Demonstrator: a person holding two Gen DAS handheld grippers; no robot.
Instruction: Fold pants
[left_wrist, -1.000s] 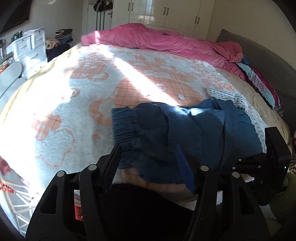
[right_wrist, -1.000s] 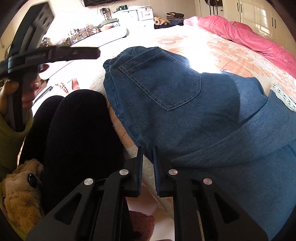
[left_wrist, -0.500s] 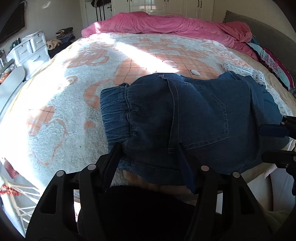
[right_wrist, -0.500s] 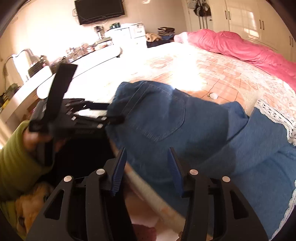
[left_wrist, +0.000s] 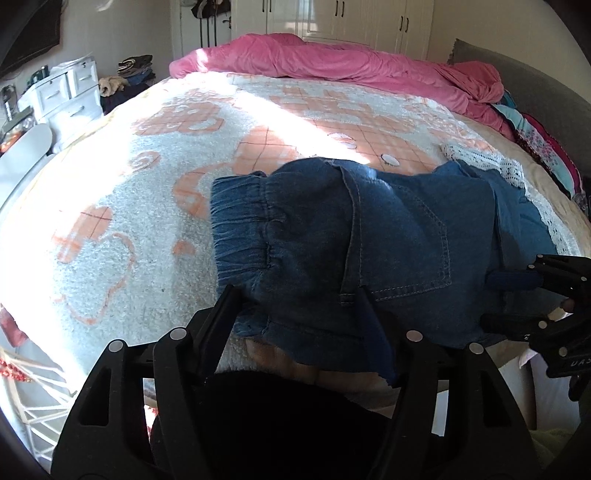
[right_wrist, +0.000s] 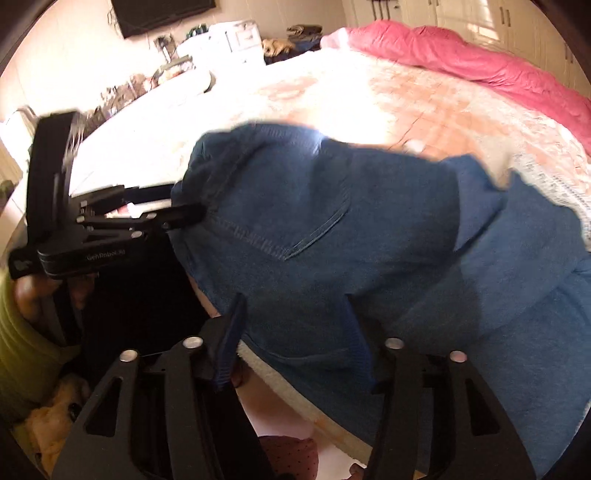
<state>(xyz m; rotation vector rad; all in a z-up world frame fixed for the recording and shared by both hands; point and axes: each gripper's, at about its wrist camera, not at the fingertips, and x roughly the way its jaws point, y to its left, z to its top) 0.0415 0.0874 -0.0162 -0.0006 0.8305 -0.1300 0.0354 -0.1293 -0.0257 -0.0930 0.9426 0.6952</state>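
Blue denim pants (left_wrist: 369, 240) lie on the bed's near edge, with the elastic waistband at the left and a back pocket facing up. In the left wrist view my left gripper (left_wrist: 297, 306) has its jaws opening; the pants' near hem lies loose between the fingers. From the right wrist view, the left gripper (right_wrist: 181, 203) is at the waistband end. My right gripper (right_wrist: 295, 321) also has its jaws opening, its fingers apart over the denim (right_wrist: 332, 229) with no pinch. From the left wrist view, the right gripper (left_wrist: 509, 301) stands open at the pants' right side.
The bed carries a white and orange blanket (left_wrist: 147, 184), with a pink duvet (left_wrist: 351, 62) at its far end. A lace-edged cloth (left_wrist: 480, 158) lies beyond the pants. White drawers (left_wrist: 62, 96) stand at the left. The person's dark lap (left_wrist: 277, 424) is close below. A plush toy (right_wrist: 55, 413) lies low left.
The right gripper went from shut at the pants' edge to open. The pants, bunched before, now lie flatter with the pocket up. The left gripper sank slightly.
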